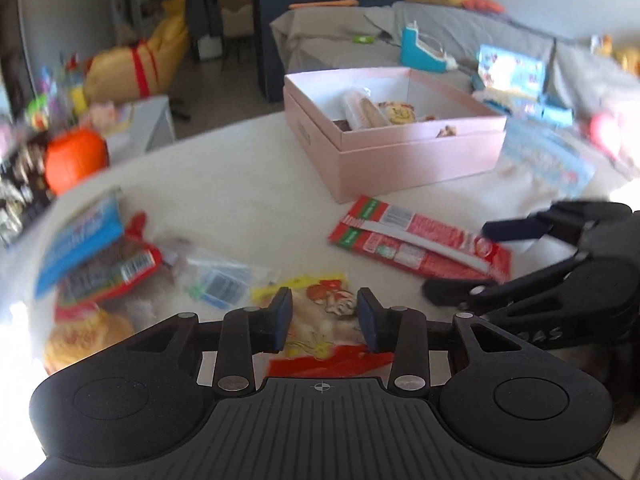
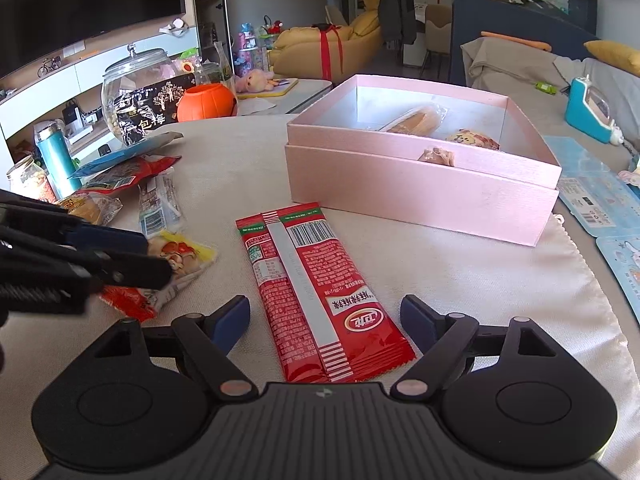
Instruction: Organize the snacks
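A pink open box [image 1: 400, 160] [image 2: 420, 196] sits on the table with a few wrapped snacks inside. A long red snack packet [image 2: 320, 300] [image 1: 420, 244] lies flat in front of it. My right gripper [image 2: 325, 320] is open, its jaws on either side of the packet's near end; it also shows in the left wrist view [image 1: 480, 260]. My left gripper [image 1: 325, 320] is open over a yellow and red snack bag [image 1: 320, 316] [image 2: 184, 264]; it also shows in the right wrist view [image 2: 148, 256]. Neither gripper holds anything.
A pile of loose snacks [image 2: 132, 188] [image 1: 104, 264] lies at the left. An orange pumpkin pot [image 2: 206, 102], a glass jar [image 2: 136, 92] and a teal bottle [image 2: 56, 160] stand behind it. Blue cards [image 2: 600, 200] lie to the right of the box.
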`<state>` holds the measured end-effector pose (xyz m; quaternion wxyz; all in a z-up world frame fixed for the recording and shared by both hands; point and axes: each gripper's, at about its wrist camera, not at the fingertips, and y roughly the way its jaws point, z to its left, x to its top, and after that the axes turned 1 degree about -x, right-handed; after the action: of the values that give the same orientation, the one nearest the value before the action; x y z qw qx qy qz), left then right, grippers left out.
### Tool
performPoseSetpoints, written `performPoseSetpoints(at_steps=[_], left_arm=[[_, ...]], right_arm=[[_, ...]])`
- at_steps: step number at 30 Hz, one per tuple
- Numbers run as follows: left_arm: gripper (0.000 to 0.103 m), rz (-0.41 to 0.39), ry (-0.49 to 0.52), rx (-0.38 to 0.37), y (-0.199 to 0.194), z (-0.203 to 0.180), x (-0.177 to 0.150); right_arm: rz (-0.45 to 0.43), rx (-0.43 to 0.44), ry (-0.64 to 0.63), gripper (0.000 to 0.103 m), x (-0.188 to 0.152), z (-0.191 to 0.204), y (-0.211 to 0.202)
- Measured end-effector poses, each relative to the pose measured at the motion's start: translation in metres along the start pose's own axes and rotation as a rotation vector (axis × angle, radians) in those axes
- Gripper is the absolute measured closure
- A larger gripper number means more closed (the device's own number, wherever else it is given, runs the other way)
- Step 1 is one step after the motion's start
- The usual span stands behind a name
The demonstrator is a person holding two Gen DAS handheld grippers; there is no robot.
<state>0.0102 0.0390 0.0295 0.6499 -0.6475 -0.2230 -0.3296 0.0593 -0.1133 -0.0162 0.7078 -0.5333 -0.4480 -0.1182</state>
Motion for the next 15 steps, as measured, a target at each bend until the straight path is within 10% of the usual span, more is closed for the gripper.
performPoseSetpoints(at_steps=[5, 11, 15], left_arm=[[0.059, -0.003, -0.015, 0.09, -0.002, 0.017, -0.003], [0.062, 0.036, -0.196, -0.09, 0.004, 0.039, -0.001], [0.059, 0.02, -0.16, -0.076, 0.008, 0.03, -0.001]], right_arm=[[0.0, 0.0, 0.0, 0.02, 0.0, 0.0, 0.0], [0.001, -0.003, -0.003, 0.02, 0.0, 0.0, 0.0], [0.001, -0.003, -0.003, 0.019, 0.0, 0.0, 0.0]])
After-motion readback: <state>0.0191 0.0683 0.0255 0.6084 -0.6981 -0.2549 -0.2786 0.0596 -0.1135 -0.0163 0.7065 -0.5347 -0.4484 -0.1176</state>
